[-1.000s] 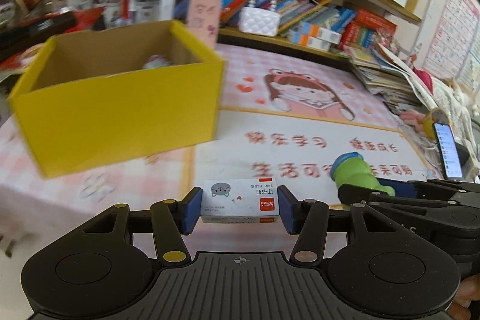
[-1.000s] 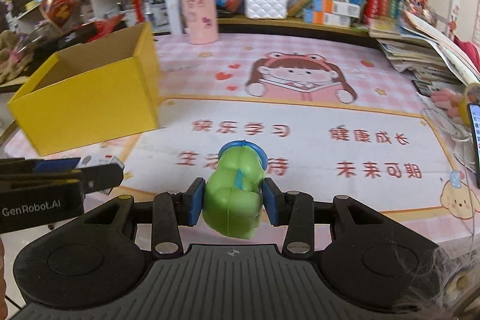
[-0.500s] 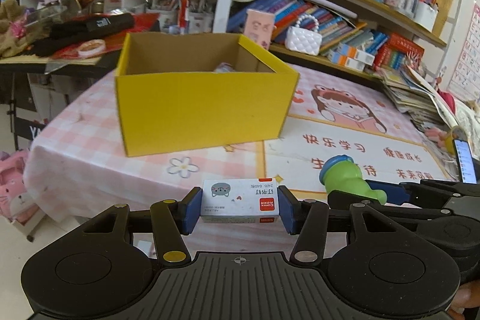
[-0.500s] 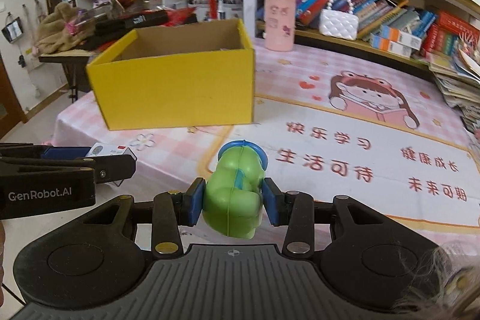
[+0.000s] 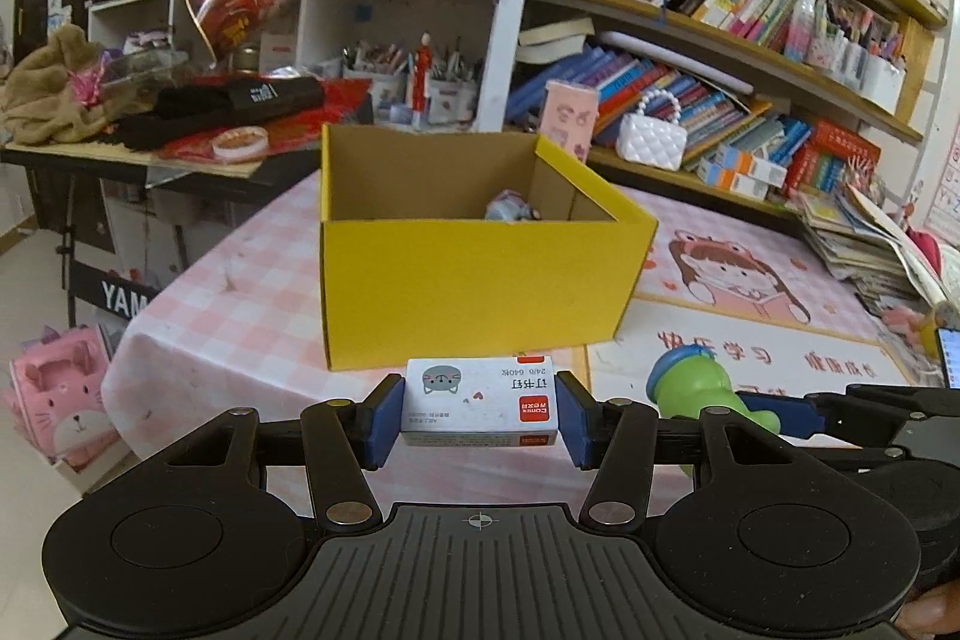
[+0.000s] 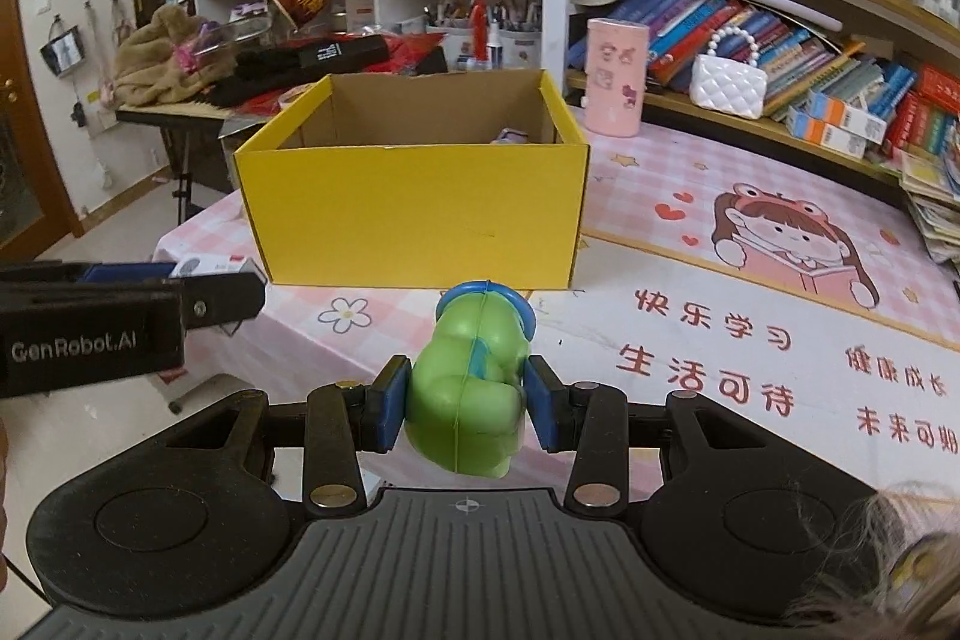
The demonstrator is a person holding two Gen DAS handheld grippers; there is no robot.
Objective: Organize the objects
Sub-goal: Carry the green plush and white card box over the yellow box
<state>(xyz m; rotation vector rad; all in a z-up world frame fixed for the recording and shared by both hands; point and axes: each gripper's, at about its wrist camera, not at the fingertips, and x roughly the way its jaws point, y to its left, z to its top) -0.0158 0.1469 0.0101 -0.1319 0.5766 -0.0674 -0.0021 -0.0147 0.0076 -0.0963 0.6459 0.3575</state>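
Note:
My left gripper point(image 5: 477, 415) is shut on a small white staples box point(image 5: 478, 400) with a grey cat print, held in the air in front of an open yellow cardboard box point(image 5: 474, 283). My right gripper point(image 6: 465, 403) is shut on a green toy point(image 6: 471, 388) with a blue ring, also held before the yellow box point(image 6: 414, 214). A small object point(image 5: 510, 208) lies inside the box at its far right. The green toy point(image 5: 696, 388) shows at the right of the left wrist view; the left gripper point(image 6: 180, 292) shows at the left of the right wrist view.
The yellow box stands on a pink checked table point(image 5: 240, 292) with a cartoon mat point(image 6: 750, 292). A pink tin point(image 6: 615, 76) and white purse point(image 6: 726, 79) stand behind. Bookshelves point(image 5: 750, 28) line the back; a cluttered side table point(image 5: 180, 124) is at left.
Both grippers have pulled back and risen with their objects still held. The yellow box now sits farther away and centred, and more of the shelves and room shows.

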